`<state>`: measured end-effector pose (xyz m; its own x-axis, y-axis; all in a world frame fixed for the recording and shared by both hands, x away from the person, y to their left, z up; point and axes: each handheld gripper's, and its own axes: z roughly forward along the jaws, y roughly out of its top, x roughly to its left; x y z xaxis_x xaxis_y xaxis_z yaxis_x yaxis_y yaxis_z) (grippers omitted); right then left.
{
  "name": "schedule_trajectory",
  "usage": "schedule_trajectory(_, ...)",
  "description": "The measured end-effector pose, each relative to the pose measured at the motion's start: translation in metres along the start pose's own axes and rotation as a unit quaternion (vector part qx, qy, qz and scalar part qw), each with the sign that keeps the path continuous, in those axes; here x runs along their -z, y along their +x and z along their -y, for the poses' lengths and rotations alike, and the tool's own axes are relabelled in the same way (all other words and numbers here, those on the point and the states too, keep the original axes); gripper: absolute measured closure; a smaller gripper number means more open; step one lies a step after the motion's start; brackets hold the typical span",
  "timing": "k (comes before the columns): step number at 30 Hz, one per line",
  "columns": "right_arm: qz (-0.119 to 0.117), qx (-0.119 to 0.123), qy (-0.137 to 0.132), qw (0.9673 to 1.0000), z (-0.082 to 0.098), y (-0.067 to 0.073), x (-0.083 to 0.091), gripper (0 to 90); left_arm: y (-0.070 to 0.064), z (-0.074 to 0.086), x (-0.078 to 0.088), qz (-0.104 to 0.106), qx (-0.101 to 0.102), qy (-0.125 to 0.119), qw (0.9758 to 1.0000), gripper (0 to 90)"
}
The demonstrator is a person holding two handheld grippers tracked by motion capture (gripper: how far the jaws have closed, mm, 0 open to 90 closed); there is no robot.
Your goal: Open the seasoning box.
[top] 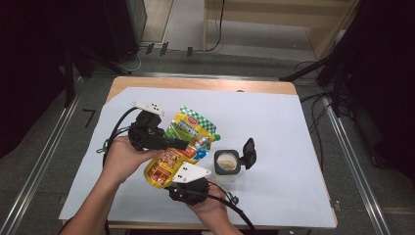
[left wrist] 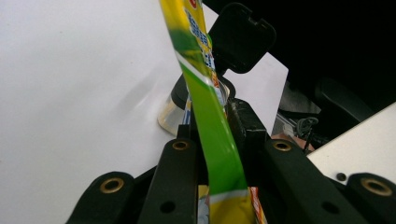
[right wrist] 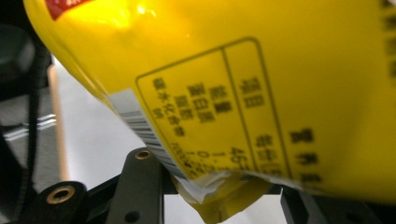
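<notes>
A yellow and green snack pouch (top: pixel 188 128) is held up over the white sheet, tilted, with its green checked top toward the far side. My left gripper (top: pixel 183 145) comes in from the left and is shut on the pouch's middle; in the left gripper view the pouch (left wrist: pixel 211 93) runs edge-on between the jaws of the left gripper (left wrist: pixel 212 122). My right gripper (top: pixel 169 180) stands at the pouch's yellow bottom end. In the right gripper view the bottom of the pouch (right wrist: pixel 233 70) lies between the spread jaws of the right gripper (right wrist: pixel 219 189), whose pads do not press it.
A small clear jar (top: pixel 226 163) with pale contents stands just right of the pouch, its black flip lid (top: pixel 249 152) hinged open. The jar (left wrist: pixel 169 114) and the lid (left wrist: pixel 240 37) sit beyond the left jaws. The white sheet (top: pixel 279 122) covers a wooden table (top: pixel 205 83).
</notes>
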<state>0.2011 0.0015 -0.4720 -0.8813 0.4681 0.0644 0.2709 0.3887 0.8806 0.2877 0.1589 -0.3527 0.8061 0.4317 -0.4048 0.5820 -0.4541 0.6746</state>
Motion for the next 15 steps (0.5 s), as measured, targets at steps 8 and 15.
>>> schedule_trajectory(8,-0.017,-0.014,0.009,0.9997,0.003,0.003,0.008,62.7,-0.002,0.001,-0.012,0.008,0.01,0.018,0.9998,79.4)
schedule_trajectory(15,-0.023,-0.015,0.017,0.9995,0.005,0.006,0.013,62.8,-0.004,-0.001,-0.021,0.008,0.013,0.038,0.9991,81.9)
